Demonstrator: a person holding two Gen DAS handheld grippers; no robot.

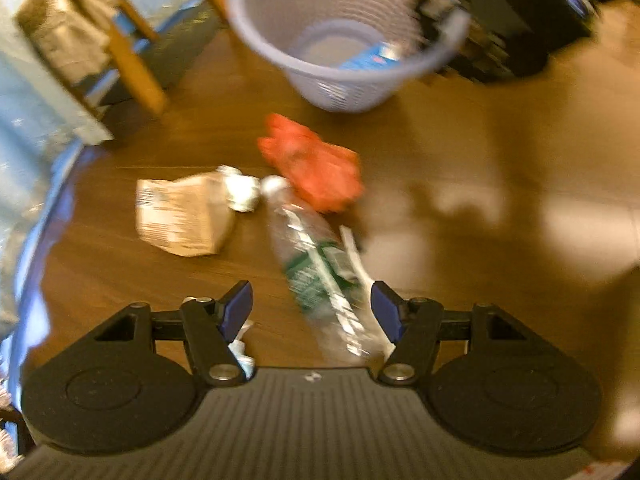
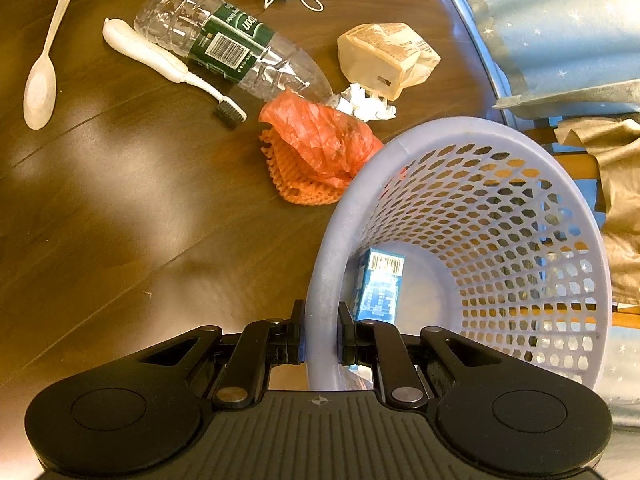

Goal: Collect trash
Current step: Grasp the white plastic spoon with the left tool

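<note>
Bottle point(image 1: 316, 272) between spread left tool point(image 1: 312, 308); right tool point(image 2: 321, 334) clamps basket point(image 2: 320, 280) rim.

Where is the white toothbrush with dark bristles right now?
In the right wrist view the white toothbrush lies upper left on the brown wooden table, alongside the clear plastic bottle with a green label, right of the white plastic spoon.

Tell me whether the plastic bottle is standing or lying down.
Lying down. The plastic bottle rests on its side on the table, cap end beside the orange bag.
</note>
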